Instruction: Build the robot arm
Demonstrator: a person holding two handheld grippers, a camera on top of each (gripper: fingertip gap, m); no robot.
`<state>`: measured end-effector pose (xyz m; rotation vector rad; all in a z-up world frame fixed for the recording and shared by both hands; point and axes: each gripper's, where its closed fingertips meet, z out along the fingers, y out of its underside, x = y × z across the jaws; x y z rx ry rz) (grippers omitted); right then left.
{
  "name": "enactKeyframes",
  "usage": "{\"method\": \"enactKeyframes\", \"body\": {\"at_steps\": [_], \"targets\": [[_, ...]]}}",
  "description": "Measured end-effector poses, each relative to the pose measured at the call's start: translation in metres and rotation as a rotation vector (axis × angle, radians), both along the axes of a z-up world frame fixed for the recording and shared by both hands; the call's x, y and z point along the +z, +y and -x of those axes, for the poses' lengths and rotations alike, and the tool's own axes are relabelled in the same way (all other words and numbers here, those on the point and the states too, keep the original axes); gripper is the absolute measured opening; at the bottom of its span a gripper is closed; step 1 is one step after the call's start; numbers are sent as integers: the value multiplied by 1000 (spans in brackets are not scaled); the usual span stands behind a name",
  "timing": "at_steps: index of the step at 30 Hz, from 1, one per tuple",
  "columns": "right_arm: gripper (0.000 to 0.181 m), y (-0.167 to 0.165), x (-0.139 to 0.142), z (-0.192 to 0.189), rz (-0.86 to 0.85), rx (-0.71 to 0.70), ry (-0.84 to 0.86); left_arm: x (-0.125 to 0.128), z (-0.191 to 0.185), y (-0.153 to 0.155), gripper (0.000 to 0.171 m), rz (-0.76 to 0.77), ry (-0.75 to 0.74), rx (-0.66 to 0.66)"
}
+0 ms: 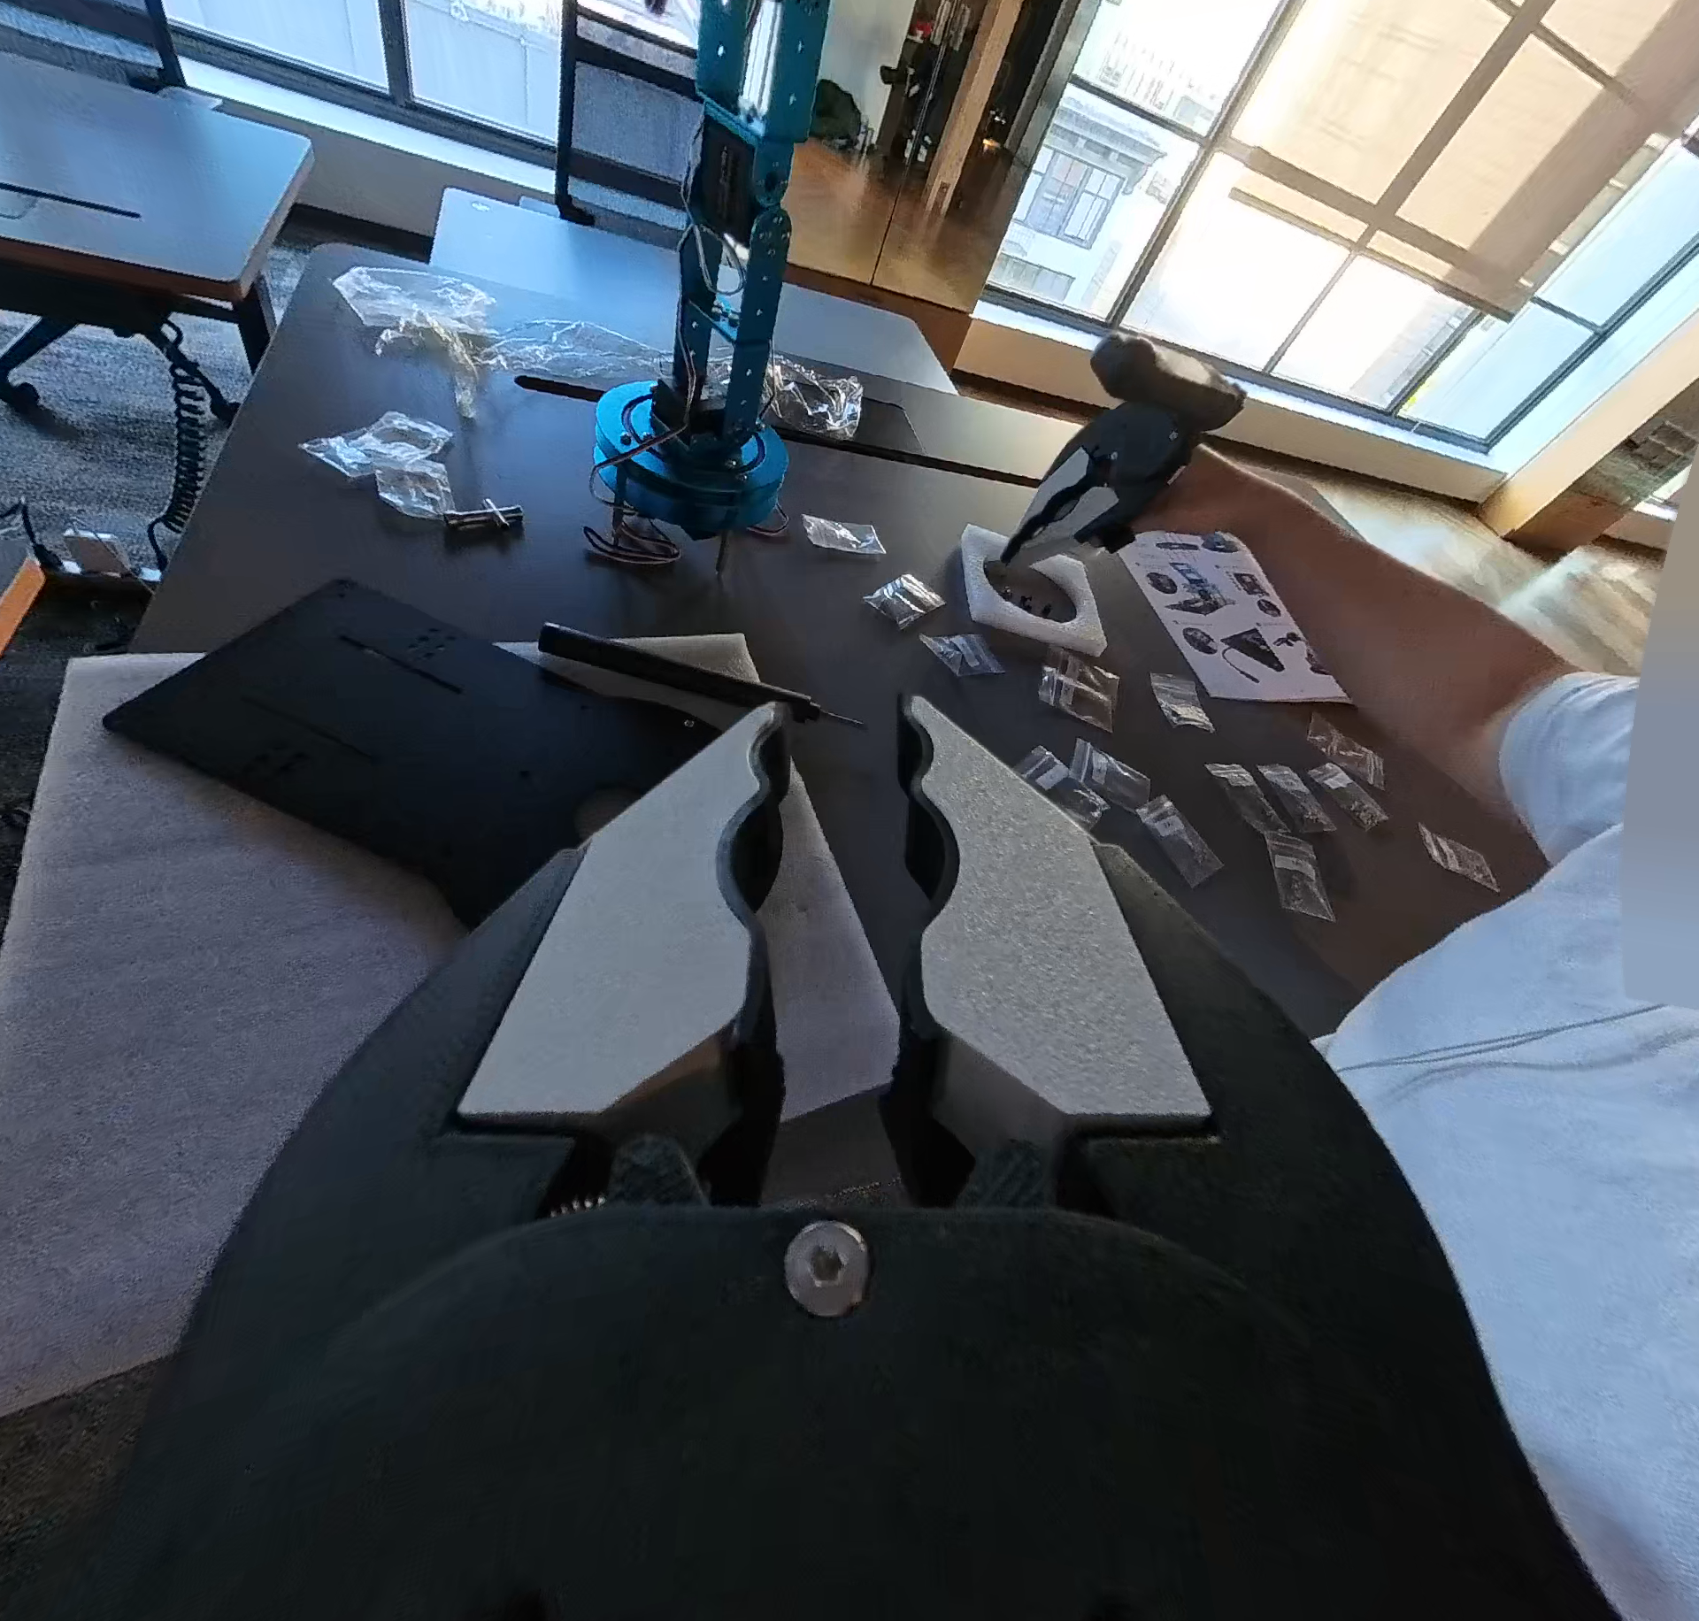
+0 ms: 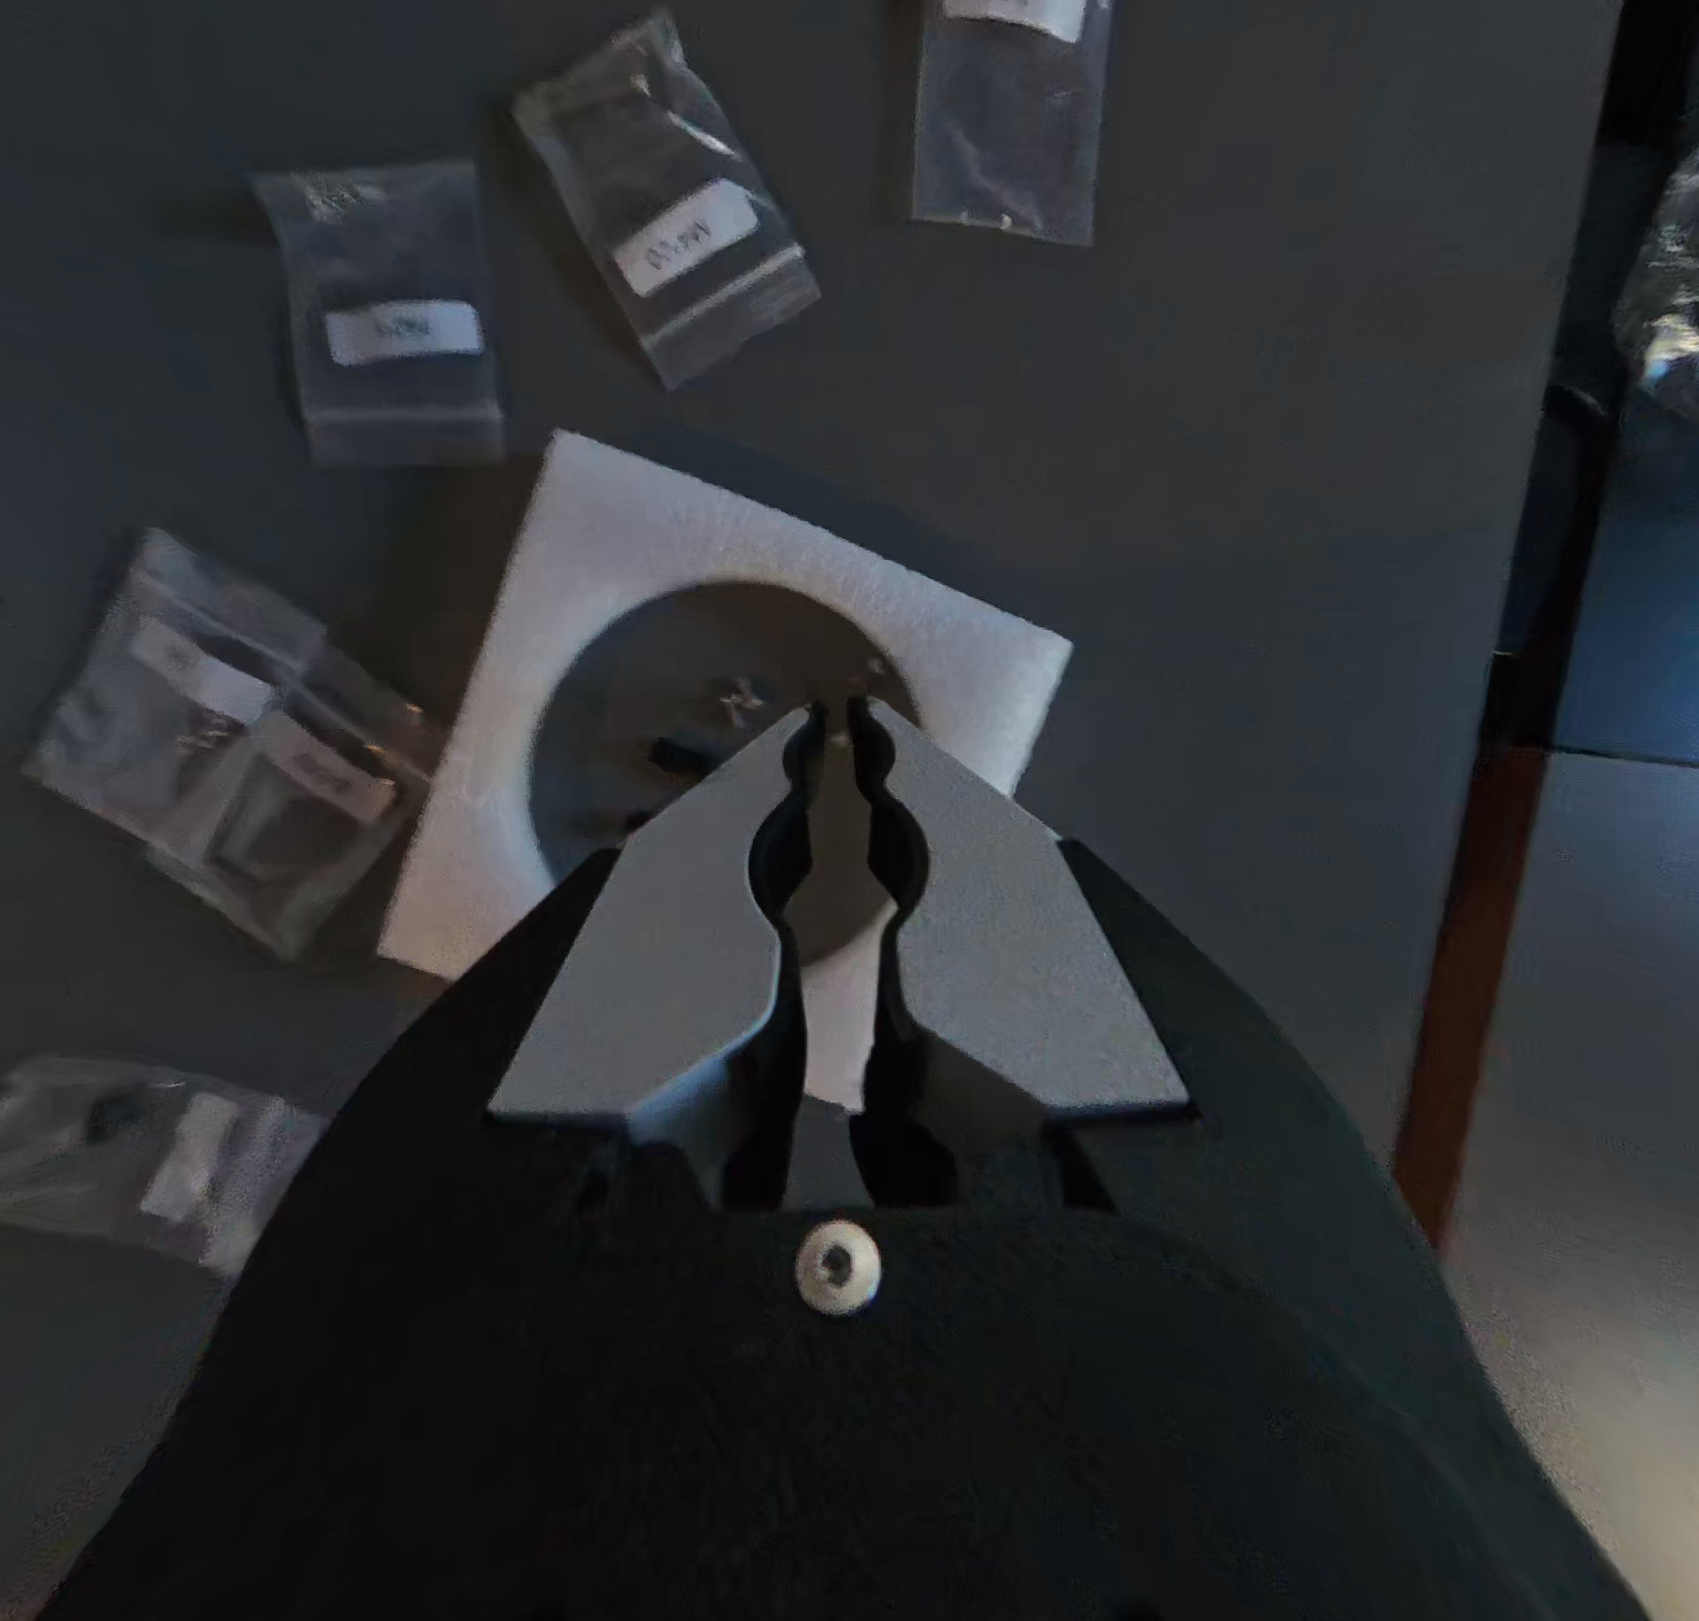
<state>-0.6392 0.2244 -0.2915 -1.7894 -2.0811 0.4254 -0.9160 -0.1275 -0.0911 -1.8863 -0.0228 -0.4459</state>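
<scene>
Right wrist view: right claw (image 2: pixel 832 705) tips nearly closed over small screw (image 2: pixel 838 737) in foam tray (image 2: pixel 644 547); left claw (image 1: pixel 841 717) open, empty.

colours on the dark work table (image 1: pixel 827 602)

blue robot arm (image 1: pixel 726 308); white foam block (image 2: pixel 699 547); black plate (image 1: pixel 368 722); clear bags (image 2: pixel 395 308) with white labels; grey-faced black grippers.

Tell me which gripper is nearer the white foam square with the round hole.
Right. The right gripper has its fingertips down inside the hole of the white foam square. The left gripper hovers well back, over the grey foam sheet.
</scene>
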Motion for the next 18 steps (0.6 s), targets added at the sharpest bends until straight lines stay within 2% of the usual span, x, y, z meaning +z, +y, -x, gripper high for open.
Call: {"method": "enactKeyframes", "body": {"at_steps": [1, 4, 7, 10, 13, 18], "targets": [[3, 7, -1, -1, -36, -18, -11, -1, 0, -1, 21, 4, -1, 2], [3, 2, 1, -1, 102, -90, -2, -2, 0, -3, 20, 10, 2, 7], [2, 6, 1, -12, 119, -118, -9, -3, 0, -7, 20, 18, 12, 17], [3, -1, 2, -21, 100, -37, 16, -6, 2, -12, 20, 31, 12, 28], [11, -7, 1, -20, 80, 26, 54, -9, 3, -15, 20, 34, -3, 37], [11, -10, -9, -19, 87, 49, 66, -9, 0, -15, 20, 36, -20, 34]]}}
